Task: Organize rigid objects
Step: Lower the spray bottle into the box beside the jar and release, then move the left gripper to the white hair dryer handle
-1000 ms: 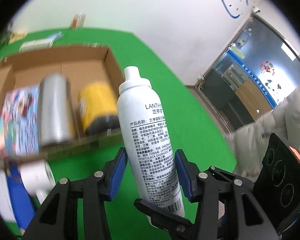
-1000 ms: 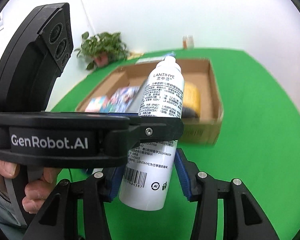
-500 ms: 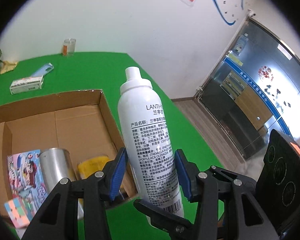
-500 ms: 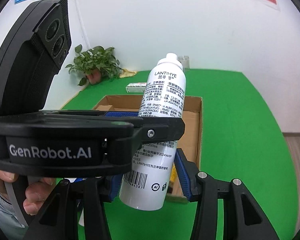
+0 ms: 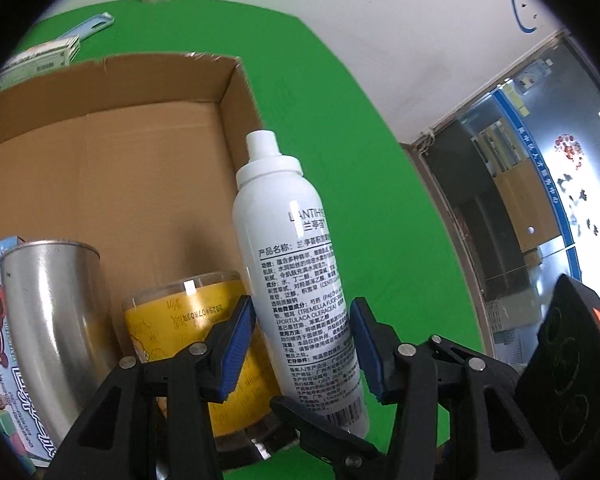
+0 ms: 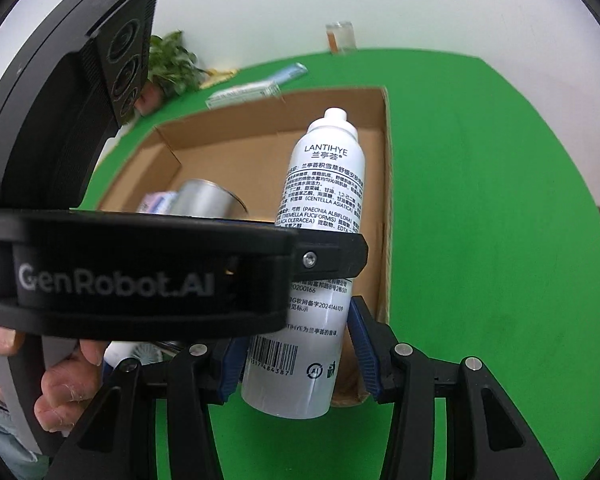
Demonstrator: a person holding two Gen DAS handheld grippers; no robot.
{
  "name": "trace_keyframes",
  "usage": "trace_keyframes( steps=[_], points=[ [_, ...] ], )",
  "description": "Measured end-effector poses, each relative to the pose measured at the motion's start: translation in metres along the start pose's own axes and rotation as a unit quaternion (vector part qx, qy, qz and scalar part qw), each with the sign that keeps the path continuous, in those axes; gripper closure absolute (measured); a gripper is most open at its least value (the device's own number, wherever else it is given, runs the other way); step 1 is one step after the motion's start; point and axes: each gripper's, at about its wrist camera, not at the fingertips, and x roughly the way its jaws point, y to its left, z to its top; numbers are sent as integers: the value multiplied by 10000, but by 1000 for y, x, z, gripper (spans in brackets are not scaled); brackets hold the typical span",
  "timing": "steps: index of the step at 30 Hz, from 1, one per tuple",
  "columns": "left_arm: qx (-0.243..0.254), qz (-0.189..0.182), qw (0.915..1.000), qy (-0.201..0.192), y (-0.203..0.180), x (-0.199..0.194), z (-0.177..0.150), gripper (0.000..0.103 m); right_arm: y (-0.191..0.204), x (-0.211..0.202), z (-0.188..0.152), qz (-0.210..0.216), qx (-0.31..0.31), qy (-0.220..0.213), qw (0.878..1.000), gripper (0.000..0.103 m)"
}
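Left wrist view: left gripper [image 5: 302,344] clamps the white LANTIHYE spray bottle [image 5: 296,264], nozzle toward 12 o'clock, over the cardboard box's [image 5: 100,160] right wall.
Box contents: steel cup [image 5: 48,312] at 9 o'clock, yellow jar [image 5: 180,320] beside it.
Right wrist view: right gripper [image 6: 296,350] grips the same bottle [image 6: 320,200] near its base; the left gripper crosses at 9 o'clock.
Surface: green table [image 6: 480,220].

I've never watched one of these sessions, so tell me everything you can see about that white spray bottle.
The white spray bottle is a slim, glossy can with a narrower white cap, printed LANTIHYE above small black text and a barcode. It tilts slightly, cap up, over the near right corner of the cardboard box. Both the left gripper and the right gripper hold it between blue pads, low on its body.
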Motion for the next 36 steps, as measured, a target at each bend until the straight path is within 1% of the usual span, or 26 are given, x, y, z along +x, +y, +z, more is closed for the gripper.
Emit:
trace_keyframes(
  steps=[3, 5, 7, 9, 10, 11, 12, 13, 15, 17, 19, 21, 22, 23, 24, 25, 26, 27, 28, 30, 31, 32, 33, 34, 35, 36],
  points=[
    [-73, 97, 9999, 22, 1, 1, -5, 54, -5, 12, -11, -80, 9, 54, 10000, 59],
    [109, 197, 9996, -142, -1, -11, -12, 54, -5, 16, -16, -133, 55, 139, 9998, 55],
    [247, 354, 9985, -326, -1, -28, -20, 54, -5, 16, -22, -308, 15, 78, 9995, 46],
    [388, 516, 9954, -706, 2, -58, -36, 54, 4, 11, -20, -181, -41, -89, 9998, 21],
    [440, 571, 9936, -871, 6, -70, -42, 54, 8, 4, -23, -178, -70, -266, 9995, 16],
    [521, 688, 9896, -1148, 9, -88, -53, 53, 13, -1, -24, -330, -122, -460, 9983, 7],
    [585, 848, 9842, -1439, 13, -108, -66, 46, 20, -9, -27, -552, -217, -755, 9954, 3],
    [606, 961, 9803, -1615, 19, -120, -75, 35, 27, -17, -29, -691, -317, -1048, 9916, 3],
    [507, 1366, 9662, -2129, 36, -157, -107, 19, 39, -31, -39, -771, -438, -1448, 9855, 1],
    [302, 1600, 9549, -2484, 59, -186, -134, 19, 54, -45, -51, -704, -542, -1700, 9814, 1],
    [93, 1836, 9471, -2632, 75, -205, -154, 19, 65, -61, -73, -711, -601, -1852, 9783, 1],
    [-123, 2237, 9337, -2792, 91, -222, -179, 19, 88, -67, -82, -675, -718, -1876, 9773, 1],
    [-245, 2353, 9290, -2847, 100, -230, -189, 19, 96, -67, -89, -598, -789, -1875, 9772, 1],
    [-356, 2374, 9272, -2876, 110, -238, -203, 20, 104, -69, -98, -471, -858, -1857, 9777, 5],
    [-386, 2320, 9278, -2897, 116, -243, -211, 21, 111, -73, -106, -311, -891, -1838, 9784, 35],
    [-410, 2270, 9295, -2878, 119, -246, -220, 45, 117, -73, -110, -211, -866, -1756, 9804, 56],
    [-456, 2262, 9342, -2722, 123, -247, -225, 70, 122, -72, -114, -196, -824, -1618, 9832, 79],
    [-578, 2315, 9371, -2547, 127, -246, -226, 98, 129, -74, -115, -165, -796, -1578, 9841, 76],
    [-674, 2363, 9356, -2535, 132, -248, -229, 98, 134, -77, -120, -116, -785, -1614, 9837, 69],
    [-549, 2408, 9306, -2701, 130, -254, -237, 98, 144, -78, -129, 14, -729, -1717, 9824, 2],
    [-416, 2493, 9277, -2748, 124, -254, -240, 87, 148, -80, -134, 64, -716, -1818, 9807, 1],
    [-284, 2678, 9245, -2698, 117, -253, -240, 71, 154, -79, -139, 64, -761, -1867, 9794, 0],
    [-263, 2751, 9235, -2661, 113, -253, -243, 23, 156, -80, -143, 57, -791, -1861, 9793, 0],
    [-277, 2776, 9227, -2661, 109, -255, -244, 2, 161, -77, -148, 98, -818, -1810, 9800, 0],
    [-306, 2558, 9232, -2854, 108, -259, -248, 2, 164, -75, -153, 165, -812, -1732, 9814, 0],
    [-361, 2389, 9264, -2887, 107, -260, -247, 2, 164, -80, -157, 201, -805, -1668, 9825, 0]
  ],
)
